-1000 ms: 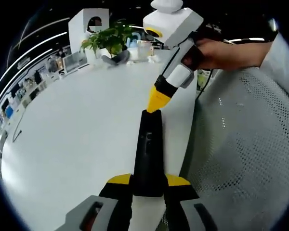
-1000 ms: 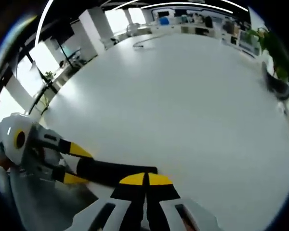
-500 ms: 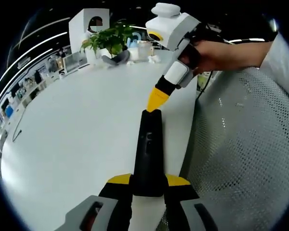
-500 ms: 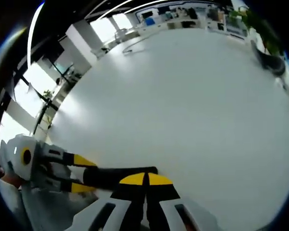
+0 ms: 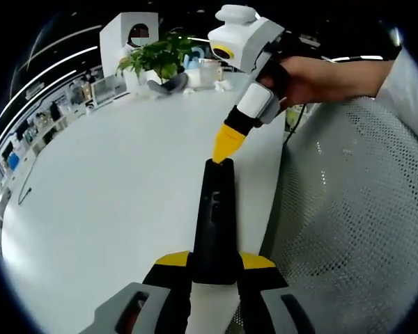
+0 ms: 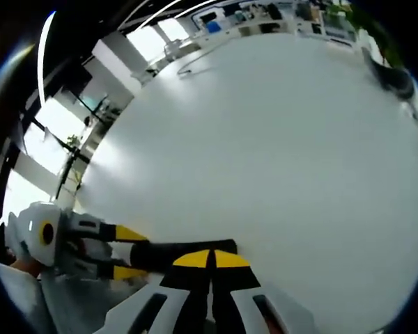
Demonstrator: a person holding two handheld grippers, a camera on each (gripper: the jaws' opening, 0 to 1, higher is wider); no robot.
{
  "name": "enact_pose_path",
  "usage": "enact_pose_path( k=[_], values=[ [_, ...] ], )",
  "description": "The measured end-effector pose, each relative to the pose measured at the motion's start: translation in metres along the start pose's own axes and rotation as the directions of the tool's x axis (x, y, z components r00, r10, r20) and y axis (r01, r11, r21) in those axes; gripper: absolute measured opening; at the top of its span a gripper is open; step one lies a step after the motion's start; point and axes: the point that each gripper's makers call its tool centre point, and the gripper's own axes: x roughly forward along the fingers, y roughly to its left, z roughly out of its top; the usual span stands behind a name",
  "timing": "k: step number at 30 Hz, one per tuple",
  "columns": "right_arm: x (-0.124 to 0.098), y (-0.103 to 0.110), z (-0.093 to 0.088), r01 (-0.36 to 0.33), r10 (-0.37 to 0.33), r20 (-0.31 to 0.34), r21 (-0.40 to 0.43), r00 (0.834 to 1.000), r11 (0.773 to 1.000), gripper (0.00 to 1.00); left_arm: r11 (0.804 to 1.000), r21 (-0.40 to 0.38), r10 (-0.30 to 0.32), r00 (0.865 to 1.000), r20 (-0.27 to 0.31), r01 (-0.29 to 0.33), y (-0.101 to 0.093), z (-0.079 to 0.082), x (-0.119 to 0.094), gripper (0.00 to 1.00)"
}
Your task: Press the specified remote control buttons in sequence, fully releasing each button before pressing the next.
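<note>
The left gripper (image 5: 214,268) is clenching the near end of the remote (image 5: 214,216), holding it out over the counter (image 5: 111,181) edge, while the right gripper (image 5: 228,148), jaws closed into one yellow wedge, is touching the far tip. That tip is sitting off the small buttons, so a push there is risking a missed press or levering the slim, glossy black bar loose between hard jaws.

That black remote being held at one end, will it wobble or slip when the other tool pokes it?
Probably stiff: the remote juts straight from the left gripper without sagging. It may pivot, since the right gripper presses its far end. Its smooth casing looks somewhat slippery.
</note>
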Motion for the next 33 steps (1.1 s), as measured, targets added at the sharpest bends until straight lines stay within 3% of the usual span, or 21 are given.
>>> enact_pose_path(
  k=[12,33],
  values=[
    [0.0034,0.0029,-0.0028,0.011,-0.013,-0.017,-0.065,1.0,0.998,0.0,1.0,0.001,-0.001,1.0,0.001,0.001,0.0,-0.0002,0.0003,0.24],
    [0.0029,0.0027,-0.0023,0.018,-0.017,0.013,-0.08,1.0,0.997,0.0,1.0,0.002,-0.003,1.0,0.001,0.003,0.0,-0.0002,0.0005,0.24]
  ],
)
